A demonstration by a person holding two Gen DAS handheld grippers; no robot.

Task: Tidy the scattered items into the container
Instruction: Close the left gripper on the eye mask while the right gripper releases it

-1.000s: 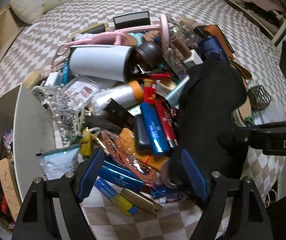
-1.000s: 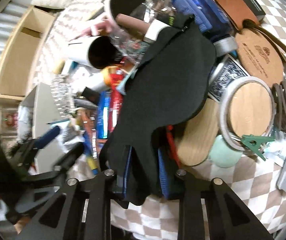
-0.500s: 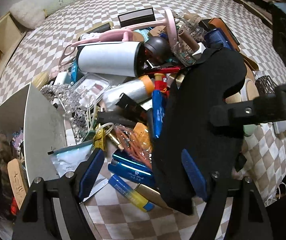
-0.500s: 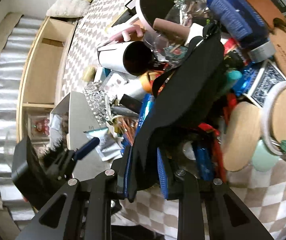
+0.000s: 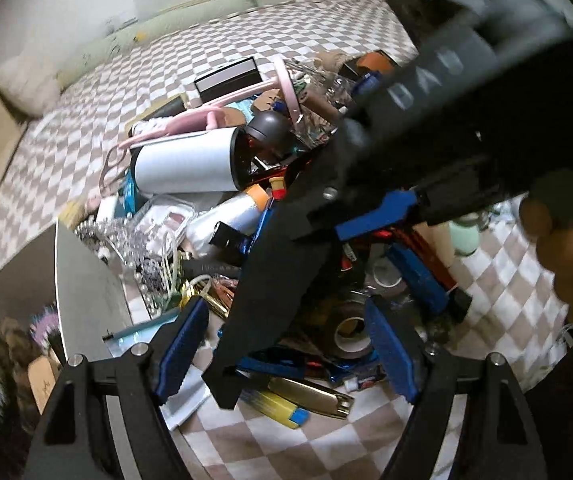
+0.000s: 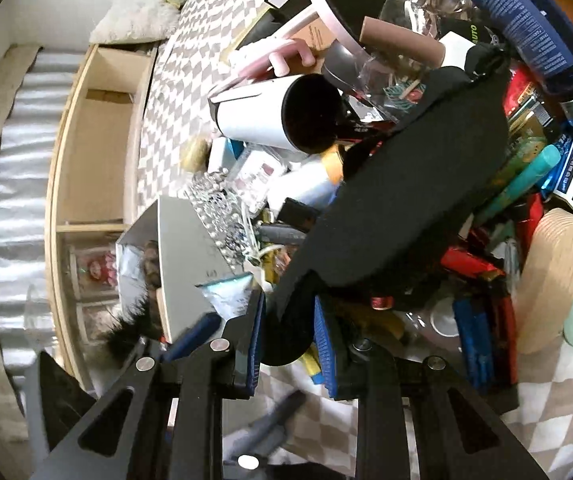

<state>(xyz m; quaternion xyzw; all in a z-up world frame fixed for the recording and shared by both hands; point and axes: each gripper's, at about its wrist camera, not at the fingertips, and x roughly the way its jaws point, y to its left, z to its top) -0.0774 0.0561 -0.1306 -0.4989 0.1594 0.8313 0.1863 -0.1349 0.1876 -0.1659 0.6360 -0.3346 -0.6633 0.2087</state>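
My right gripper [image 6: 288, 338] is shut on a flat black cloth piece [image 6: 410, 204] and holds it lifted above the pile; it also shows in the left wrist view [image 5: 278, 280], hanging from the right gripper's blue pads [image 5: 374, 216]. My left gripper [image 5: 286, 344] is open and empty, low over the near edge of the pile. The grey container [image 5: 86, 292] stands at the left with several items inside; it also shows in the right wrist view [image 6: 182, 256].
The pile holds a white tumbler [image 5: 186, 166], a pink stand [image 5: 286, 92], a tape roll [image 5: 348, 332], a gold clip [image 5: 310, 396], blue tubes and a blue bottle [image 6: 534, 36]. Wooden coasters [image 6: 550, 280] lie at the right. A wooden shelf [image 6: 94, 140] stands beyond the checkered cloth.
My right gripper has lifted the black cloth piece off the pile and carried it left, toward the container. It now crosses in front of the left camera. The left gripper stays open.
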